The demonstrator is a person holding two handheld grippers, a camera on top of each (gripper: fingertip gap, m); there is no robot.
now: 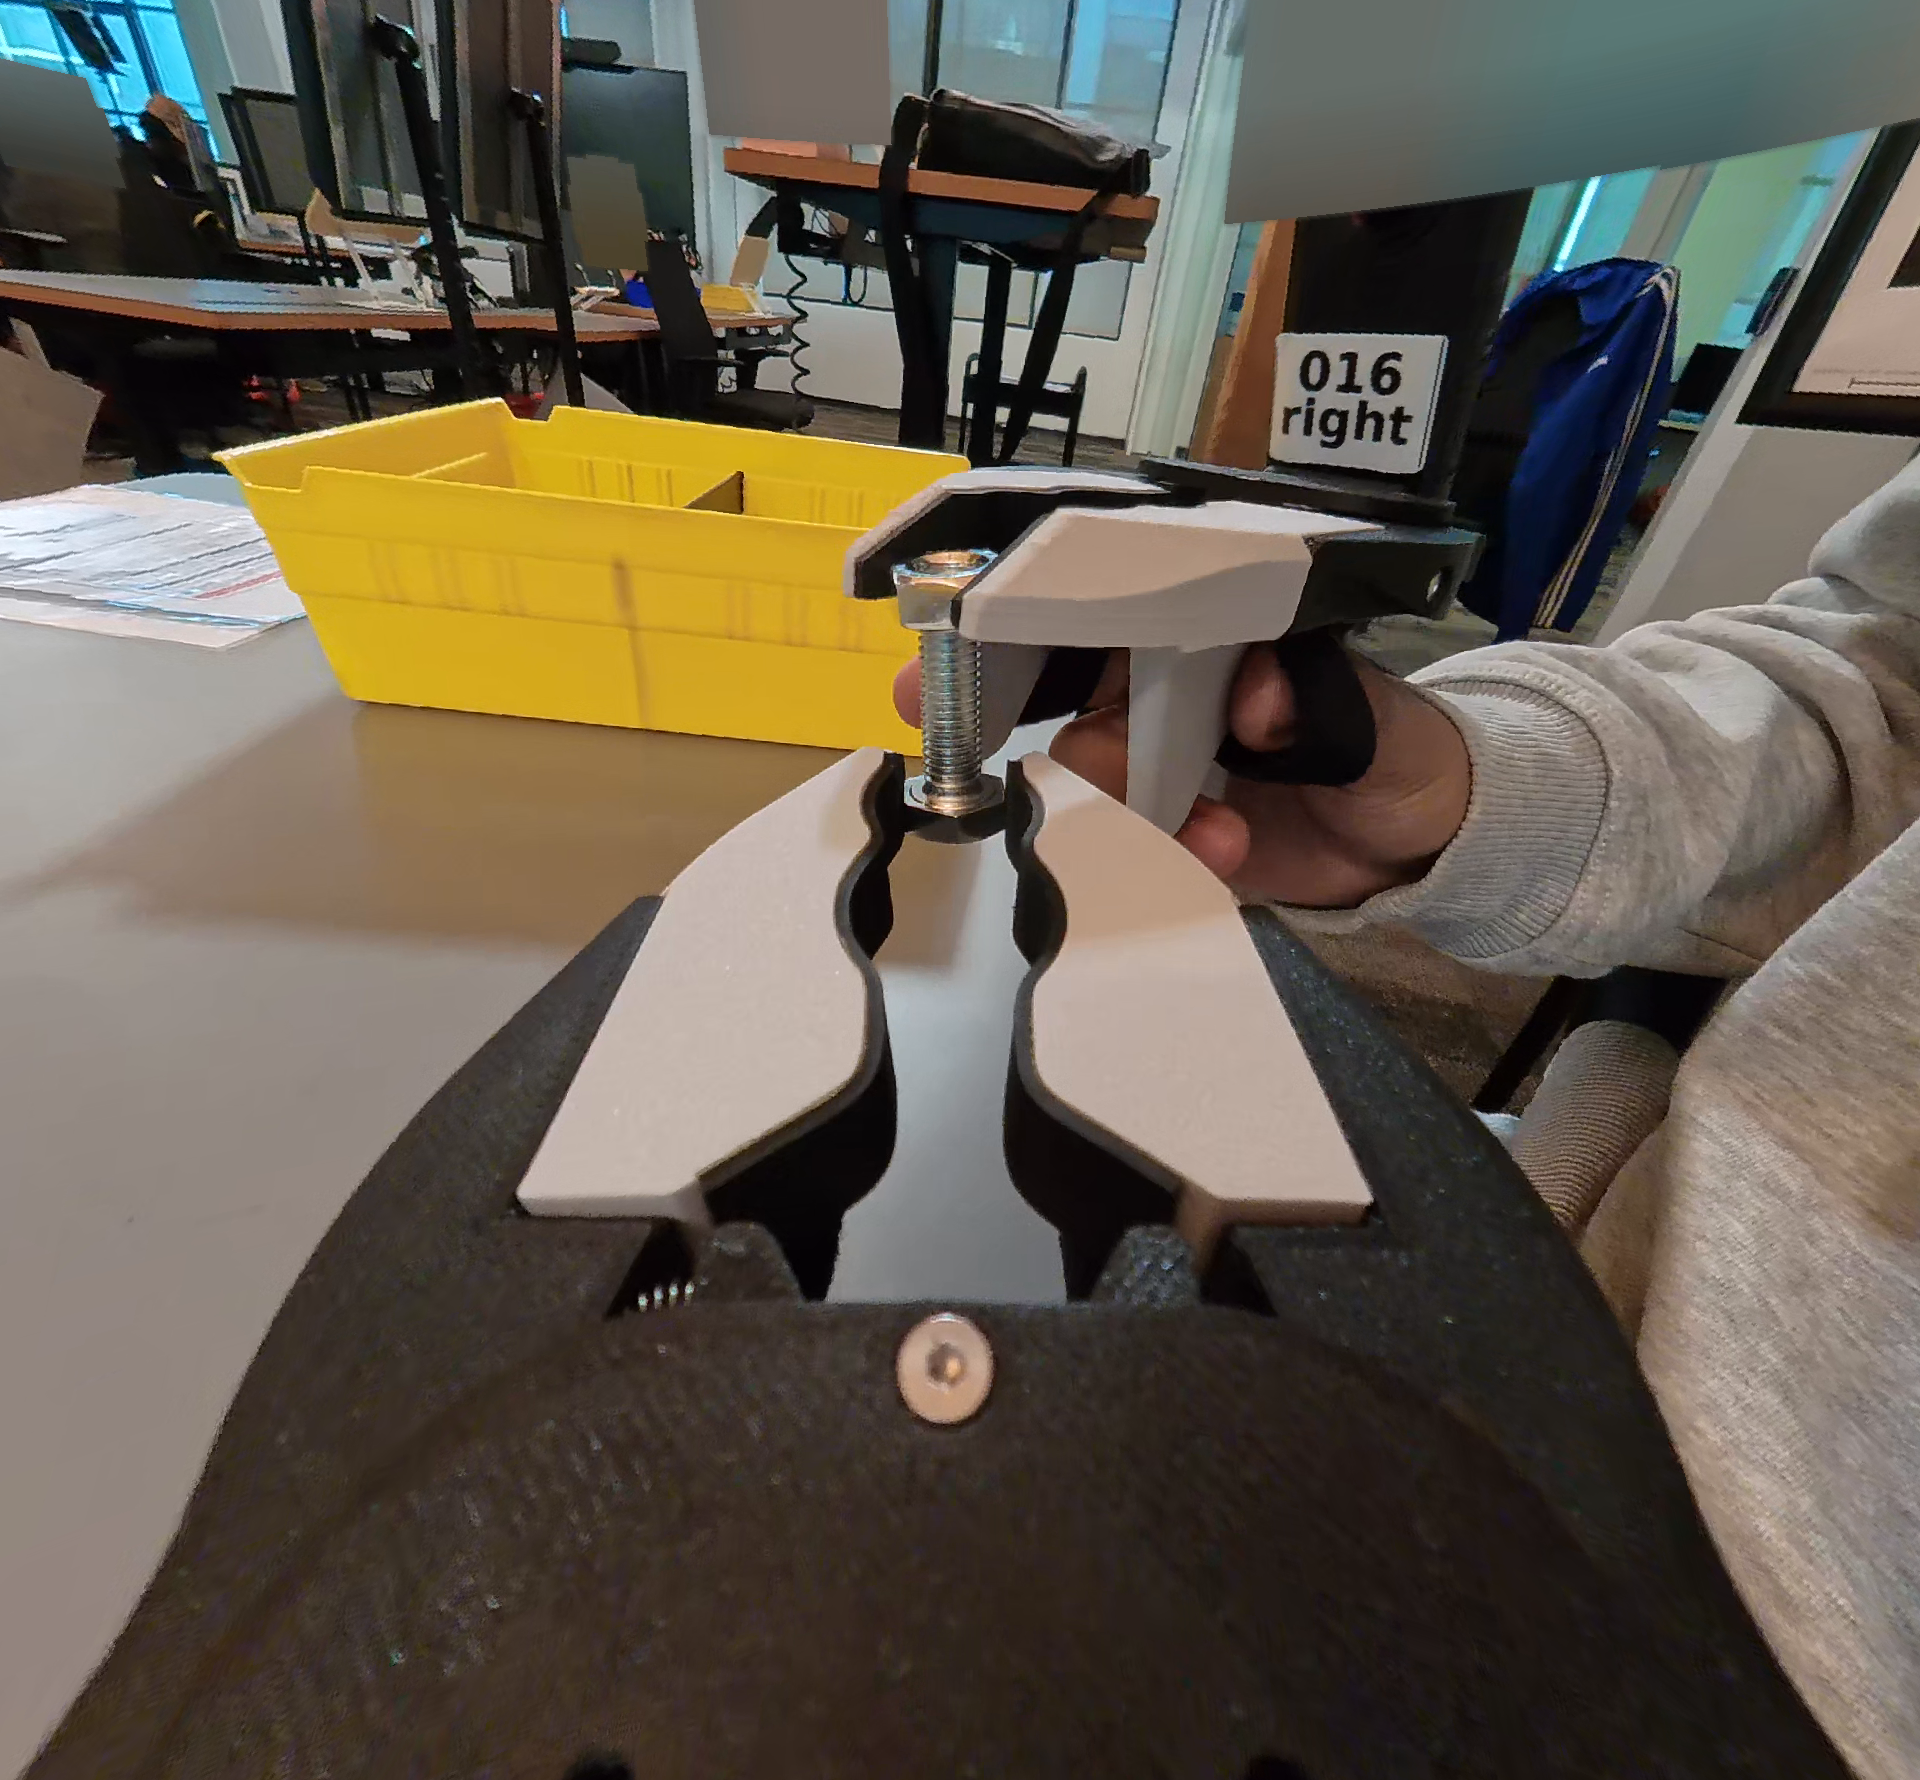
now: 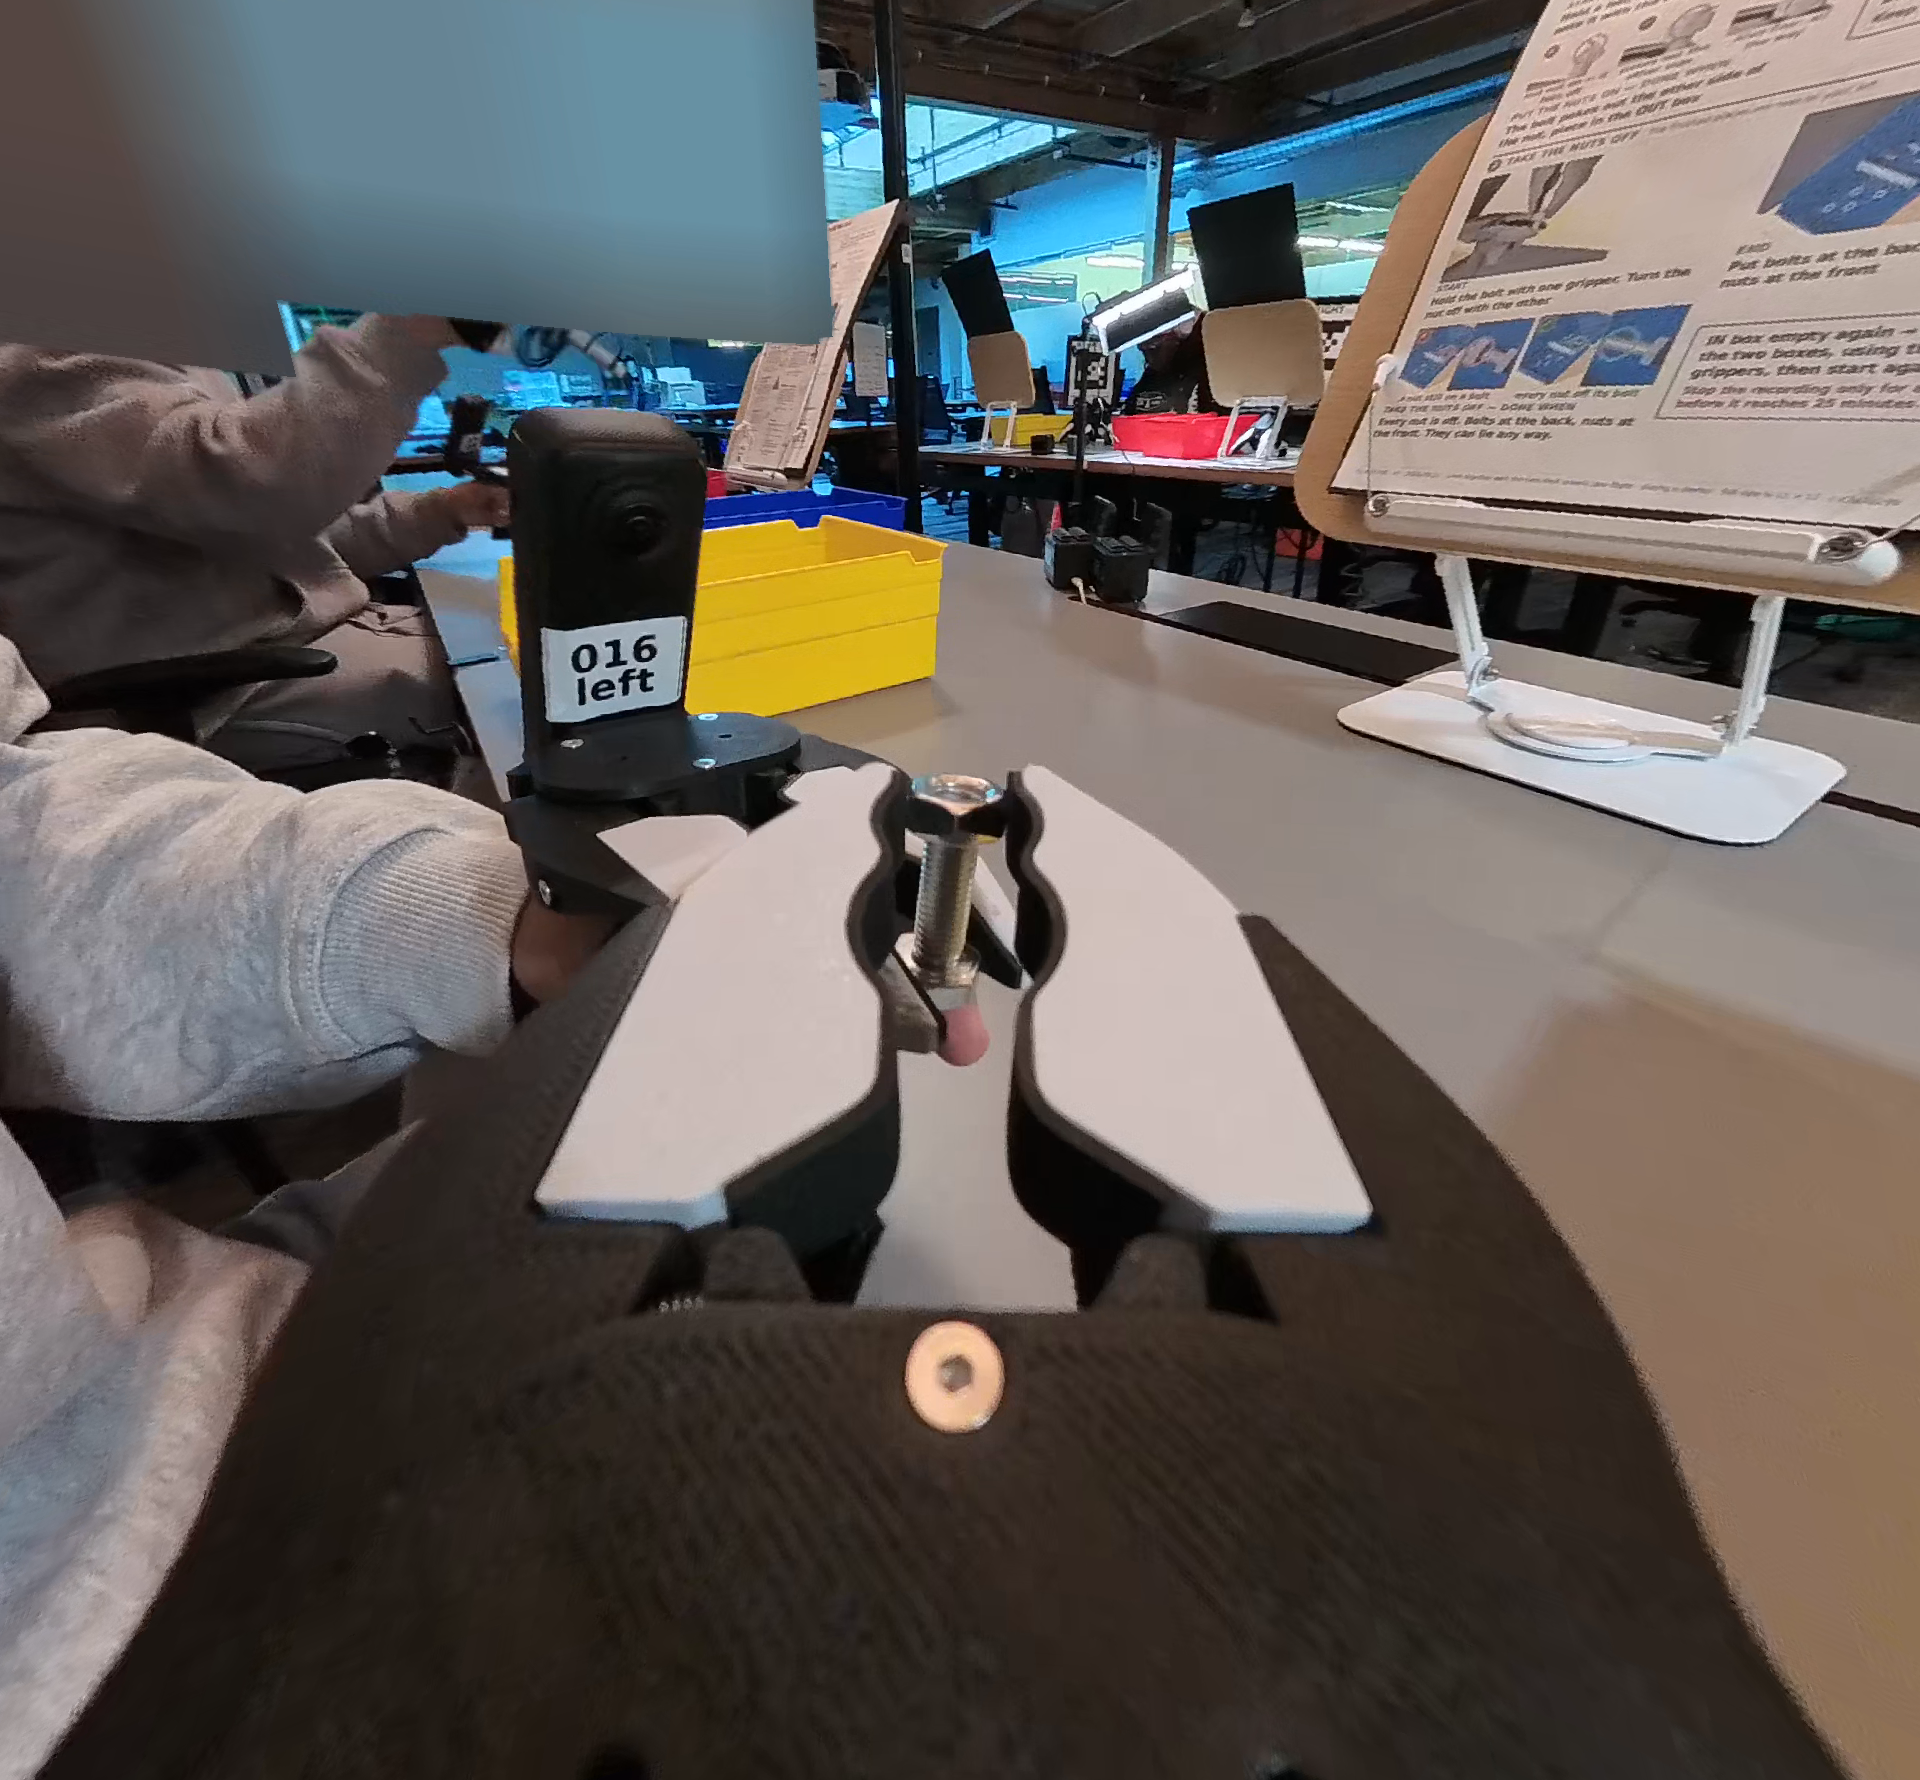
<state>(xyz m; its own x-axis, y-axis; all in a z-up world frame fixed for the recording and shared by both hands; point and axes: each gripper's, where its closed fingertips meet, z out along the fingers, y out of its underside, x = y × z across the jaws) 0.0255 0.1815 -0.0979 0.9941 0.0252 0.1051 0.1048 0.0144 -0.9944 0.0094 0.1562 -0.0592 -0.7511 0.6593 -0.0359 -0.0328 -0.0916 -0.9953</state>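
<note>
Closest to each lens, black textured gripper bodies are filling the bottom of both frames, white fingers reaching up toward frame centre. With my left gripper (image 1: 951, 800) I am pinching the nut (image 1: 952, 798) at the lower end of the bolt (image 1: 949, 691), just above centre in the left wrist view, so the nut is being kept from spinning. With my right gripper (image 2: 954, 811) I am clamping the bolt's hex head (image 2: 955, 802), so the threaded shank is hanging upright between the two tools, clear of the grey table (image 1: 260, 899). My hand (image 1: 1299, 774) is wrapping the right gripper's trigger at centre right. Left of centre, the yellow bin (image 1: 582, 587) is sitting on the table within reach. At upper right of the right wrist view, an instruction sheet on a stand (image 2: 1621, 276) is leaning toward me, easy to read.
</note>
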